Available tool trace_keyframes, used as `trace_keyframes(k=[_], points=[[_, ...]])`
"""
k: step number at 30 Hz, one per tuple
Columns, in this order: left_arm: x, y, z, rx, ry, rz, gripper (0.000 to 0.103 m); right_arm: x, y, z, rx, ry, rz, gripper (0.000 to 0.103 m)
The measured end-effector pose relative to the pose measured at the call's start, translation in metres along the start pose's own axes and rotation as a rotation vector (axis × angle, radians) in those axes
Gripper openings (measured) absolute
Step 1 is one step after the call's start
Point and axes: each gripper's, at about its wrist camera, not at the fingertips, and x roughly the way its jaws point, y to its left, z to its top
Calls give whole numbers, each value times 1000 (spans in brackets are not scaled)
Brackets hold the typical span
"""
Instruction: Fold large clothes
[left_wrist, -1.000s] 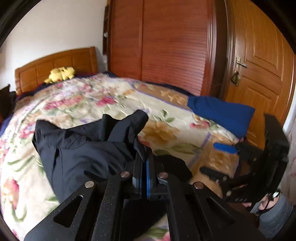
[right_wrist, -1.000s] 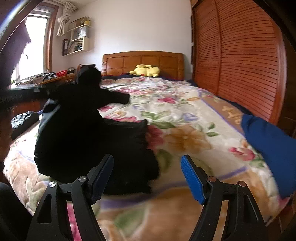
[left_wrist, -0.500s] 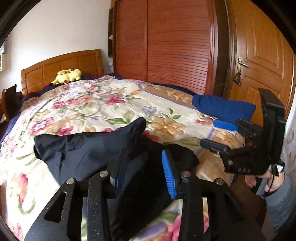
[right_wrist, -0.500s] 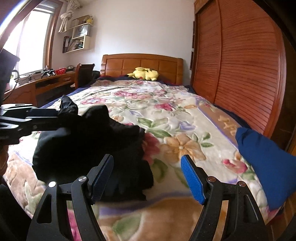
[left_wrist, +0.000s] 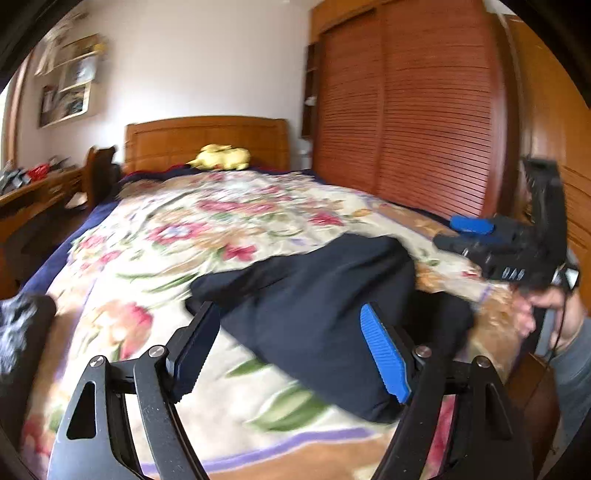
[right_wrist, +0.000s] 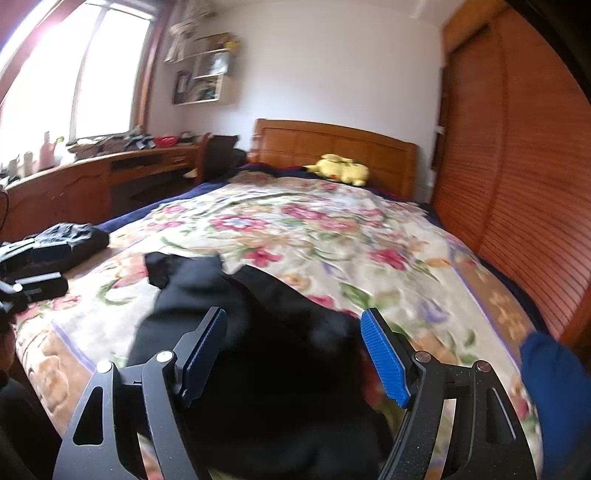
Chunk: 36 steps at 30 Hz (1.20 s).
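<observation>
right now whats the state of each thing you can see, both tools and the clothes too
left tool: open, holding nothing
right tool: open, holding nothing, above the garment
dark garment: loosely folded heap on the bed, free of both tools
floral blanket: spread over the bed
yellow plush toy: lying by the headboard
wardrobe doors: shut
black clothes pile: crumpled at the bed's left edge
</observation>
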Motion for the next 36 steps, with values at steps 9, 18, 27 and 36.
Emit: trace_keyframes(k=[9, 18, 27, 36], points=[[22, 56, -25, -101, 40, 80, 79, 69, 26, 53, -118, 104, 110, 77], [26, 75, -42, -76, 60, 124, 79, 131, 30, 86, -188, 250, 155, 77], [27, 76, -48, -80, 73, 119, 79, 162, 57, 92, -289, 347, 162, 77], [28, 74, -49, -77, 78, 118, 79, 179, 58, 86, -328, 430, 177, 77]])
